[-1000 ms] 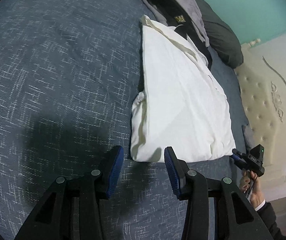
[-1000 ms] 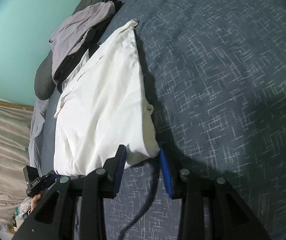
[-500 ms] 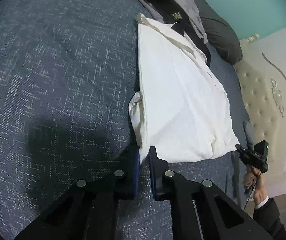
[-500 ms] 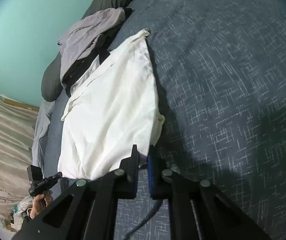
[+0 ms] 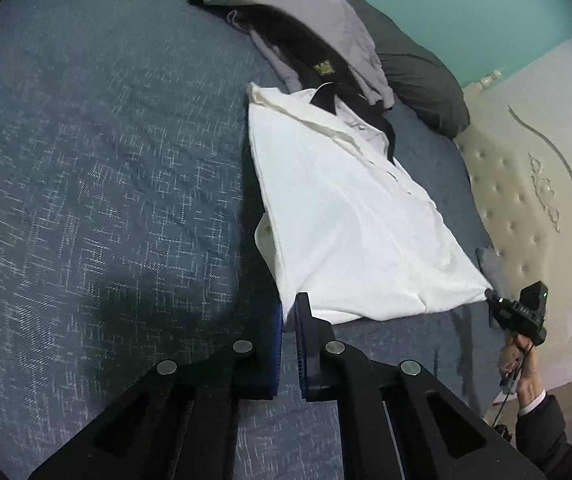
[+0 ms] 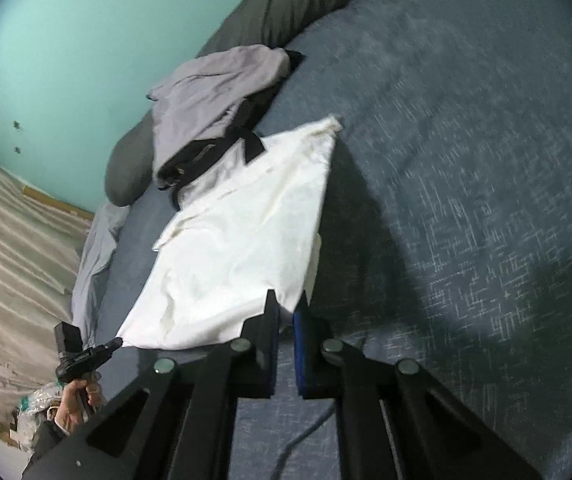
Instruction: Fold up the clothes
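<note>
A white shirt (image 5: 346,216) lies lengthwise on the blue bedspread (image 5: 106,168), its collar end far from me. My left gripper (image 5: 289,304) is shut on the near left corner of its hem. At the right of that view my right gripper (image 5: 488,293) pinches the other near corner. The right wrist view has the white shirt (image 6: 246,232) with my right gripper (image 6: 286,302) shut on its near right corner, and my left gripper (image 6: 117,342) holds the far left corner. The near hem hangs stretched between both grippers, raised off the bed.
A grey garment (image 5: 306,12) and a black one (image 5: 286,40) are piled at the shirt's far end, overlapping the collar. A dark pillow (image 5: 418,76) lies behind them. A cream tufted headboard (image 5: 526,200) and a teal wall (image 6: 66,40) border the bed. A person's hand (image 5: 524,376) holds the other gripper.
Both grippers went from open around the hem corners to shut on them. They then rose, lifting the near edge of the shirt off the bedspread.
</note>
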### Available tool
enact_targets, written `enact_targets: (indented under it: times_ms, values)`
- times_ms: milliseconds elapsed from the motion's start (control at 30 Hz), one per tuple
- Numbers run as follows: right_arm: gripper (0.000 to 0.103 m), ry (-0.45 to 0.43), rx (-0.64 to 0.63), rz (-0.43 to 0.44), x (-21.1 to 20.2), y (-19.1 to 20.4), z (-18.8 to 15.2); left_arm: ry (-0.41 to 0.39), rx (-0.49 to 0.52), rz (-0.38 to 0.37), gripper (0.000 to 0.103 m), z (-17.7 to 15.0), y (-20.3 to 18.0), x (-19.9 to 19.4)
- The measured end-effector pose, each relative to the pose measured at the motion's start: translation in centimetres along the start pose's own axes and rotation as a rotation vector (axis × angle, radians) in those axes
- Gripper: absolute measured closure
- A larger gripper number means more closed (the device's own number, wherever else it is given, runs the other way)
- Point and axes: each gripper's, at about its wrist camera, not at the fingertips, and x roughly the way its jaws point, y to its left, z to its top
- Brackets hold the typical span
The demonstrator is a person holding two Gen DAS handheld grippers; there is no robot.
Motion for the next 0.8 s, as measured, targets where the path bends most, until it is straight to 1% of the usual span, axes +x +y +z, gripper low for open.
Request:
enact_targets:
  times_ms: [167, 333, 400, 467, 600, 700, 800]
  values:
    - [0.098, 0.023, -0.015, -0.011, -2.4, 1.3, -0.5, 0.008, 0.007, 0.004, 0.098, -0.9, -0.1, -2.1]
    - [0.098, 0.029, -0.006, -0.009, -4.9, 1.5, -2.0, 0.038, 0.03, 0.005, 0.098, -3.4, -0.7, -4.2]
    - [0.098, 0.045, -0.016, -0.014, -5.9, 1.6, -3.2, 0.056, 0.042, 0.006, 0.098, -4.8, -1.0, -4.9]
    - [0.098, 0.086, -0.029, -0.035, -6.3, 1.6, -4.9, 0.083, 0.054, 0.019, 0.098, -6.2, -1.1, -5.2]
    - [0.098, 0.148, -0.009, -0.065, -6.2, 0.1, -8.0, 0.135, 0.046, 0.029, 0.098, -9.2, -0.6, -5.0]
    - [0.098, 0.175, 0.012, -0.069, -6.1, -0.8, -10.2, 0.153, 0.036, 0.034, 0.098, -11.0, -0.2, -4.6]
    - [0.098, 0.193, 0.015, -0.067, -6.0, -1.4, -11.8, 0.162, 0.036, 0.033, 0.098, -12.0, -0.2, -4.4]
